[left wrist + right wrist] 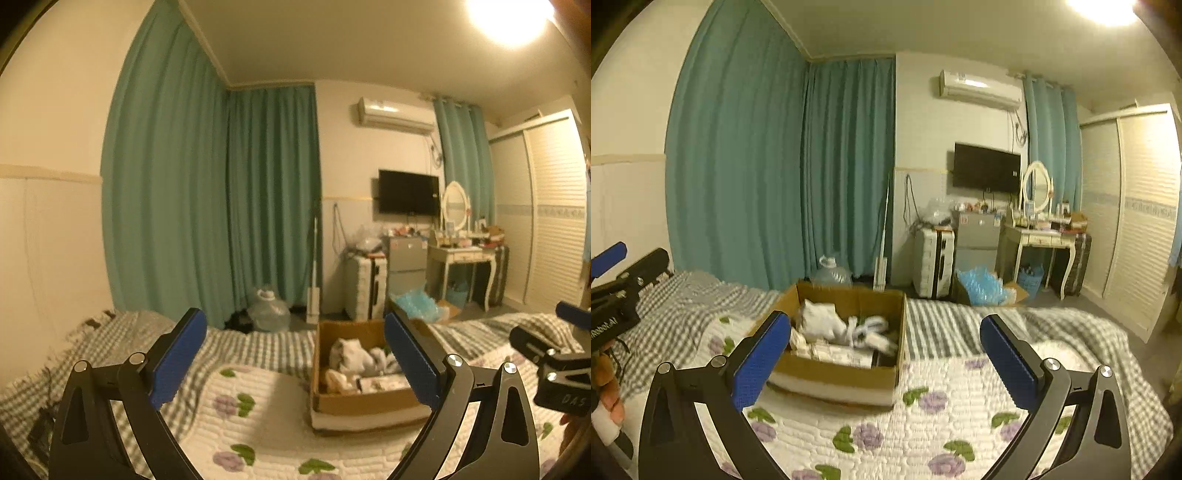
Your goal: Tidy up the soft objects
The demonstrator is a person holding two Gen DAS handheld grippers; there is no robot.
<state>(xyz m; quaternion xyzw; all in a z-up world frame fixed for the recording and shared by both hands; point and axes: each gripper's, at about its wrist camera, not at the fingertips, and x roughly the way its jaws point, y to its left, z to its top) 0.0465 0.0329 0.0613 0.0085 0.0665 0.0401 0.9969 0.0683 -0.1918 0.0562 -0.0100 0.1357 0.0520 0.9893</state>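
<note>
1. A cardboard box (846,373) is set on the bed (960,417); soft objects (827,321), white and grey cloth bundles and what look like flat packs, are piled inside it. Exact items cannot be told, the view is blurred.
2. The box sits on the white floral quilt (258,443), with the grey checked blanket (683,302) behind and to both sides of it.
3. Left gripper (295,362): jaws spread wide, nothing held, hovering in front of the box and slightly to its left, not touching it.
4. Right gripper (882,358): jaws spread wide, nothing held, hovering in front of the box, its left finger overlapping the box's near left corner in view; contact cannot be told.
5. Beyond the box, past the bed's foot: a water jug (267,310), a white suitcase (932,262), a carton of blue packing (982,288), a dressing table (461,258), teal curtains (207,192).
6. Step judged: approach or pause, with no item grasped; progress looks early or between picks.
7. Next move likely calls for one gripper to be lowered into the box over a cloth bundle and the jaws closed on a loose fold, clear of the cardboard wall.
</note>
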